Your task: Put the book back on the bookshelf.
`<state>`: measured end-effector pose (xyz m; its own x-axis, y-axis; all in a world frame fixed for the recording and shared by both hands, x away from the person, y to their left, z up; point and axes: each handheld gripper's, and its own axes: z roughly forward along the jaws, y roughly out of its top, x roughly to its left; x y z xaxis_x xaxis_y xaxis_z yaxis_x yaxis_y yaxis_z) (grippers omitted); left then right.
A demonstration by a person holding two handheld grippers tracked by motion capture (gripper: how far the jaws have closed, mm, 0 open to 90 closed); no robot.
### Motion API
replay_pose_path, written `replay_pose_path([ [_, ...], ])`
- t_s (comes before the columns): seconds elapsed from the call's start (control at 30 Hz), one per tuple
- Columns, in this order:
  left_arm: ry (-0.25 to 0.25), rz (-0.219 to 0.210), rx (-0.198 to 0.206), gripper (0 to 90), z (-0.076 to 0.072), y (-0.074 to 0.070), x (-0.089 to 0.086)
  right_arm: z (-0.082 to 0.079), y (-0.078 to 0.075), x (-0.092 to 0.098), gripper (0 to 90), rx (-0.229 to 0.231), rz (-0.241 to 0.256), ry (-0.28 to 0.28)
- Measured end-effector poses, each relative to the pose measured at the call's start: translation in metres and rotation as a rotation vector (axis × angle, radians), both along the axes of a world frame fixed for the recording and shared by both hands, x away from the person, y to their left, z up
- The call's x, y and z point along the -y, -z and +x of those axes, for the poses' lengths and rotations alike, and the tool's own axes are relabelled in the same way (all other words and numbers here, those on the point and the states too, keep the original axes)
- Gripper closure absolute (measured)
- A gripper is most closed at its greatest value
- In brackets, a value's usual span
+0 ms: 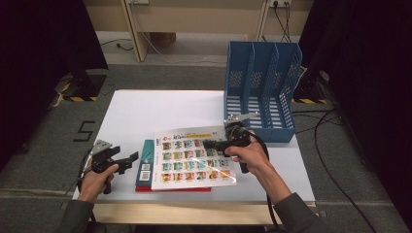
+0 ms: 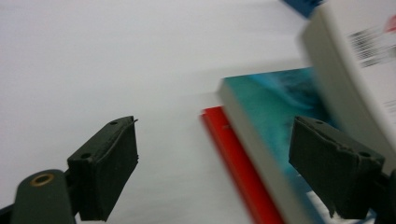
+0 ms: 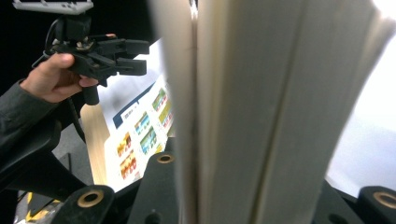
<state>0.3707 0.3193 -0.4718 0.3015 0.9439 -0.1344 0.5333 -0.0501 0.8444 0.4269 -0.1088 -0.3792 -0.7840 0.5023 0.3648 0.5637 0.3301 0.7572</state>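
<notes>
Right now you are gripping the white picture book (image 1: pixel 193 158) with your right gripper (image 1: pixel 210 144), its jaws closed over the book's far edge near the upper right corner of the cover. Seen along the right gripper's own jaws, the book's page block (image 3: pixel 243 107) is standing between them, pressed on both sides, with the colourful cover panels showing to the left of it. That book is lying on top of a stack near the front of the white table (image 1: pixel 145 109), slightly tilted, with a teal book (image 1: pixel 145 162) peeking out under its left side and a red book (image 1: pixel 170 189) showing as a thin strip along the front edge.

Your left gripper (image 1: pixel 130 160) is hovering just beside the left side of the stack, holding nothing, with its jaws standing wide apart. In the left gripper view the teal book (image 2: pixel 271 98) and the red book (image 2: pixel 233 158) are lying ahead between the jaws, and the white book's thick edge (image 2: pixel 336 84) is rising at the right, lifted off the teal cover.

A blue file rack (image 1: pixel 262 87) is standing upright at the far right of the table, just behind your right hand (image 1: pixel 250 154)
</notes>
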Motion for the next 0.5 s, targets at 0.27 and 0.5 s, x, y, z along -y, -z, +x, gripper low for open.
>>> replay_pose_path([
  [0.27,-0.013,0.054,-0.117,15.1,0.007,0.018,-0.013,-0.005,-0.041,0.019,73.0,0.045,-0.113,0.008],
  [0.5,-0.005,0.083,-0.132,15.1,0.009,0.021,-0.012,-0.013,-0.076,0.033,73.1,0.083,-0.214,0.016],
])
